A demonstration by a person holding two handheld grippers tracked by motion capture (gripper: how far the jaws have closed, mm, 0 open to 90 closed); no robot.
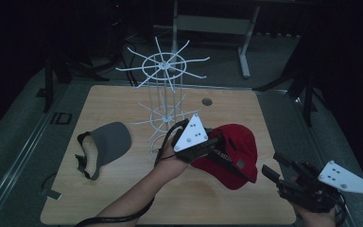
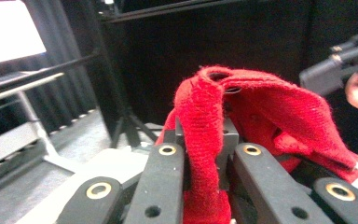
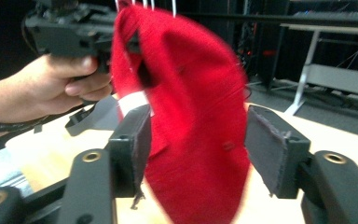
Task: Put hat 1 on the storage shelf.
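Observation:
A red cap hangs above the wooden table, right of centre. My left gripper is shut on its edge, and in the left gripper view the red fabric is pinched between the jaws. My right gripper stands open at the table's front right corner, a little apart from the cap and pointing at it. In the right gripper view the cap hangs beyond the spread pads, with nothing pressed between them. The hand with the left gripper shows at upper left there.
A grey visor lies on the left half of the table. A tall white wire rack with radiating hooks stands at the middle back, just behind my left hand. A small round grommet sits in the tabletop. A desk frame stands on the floor beyond.

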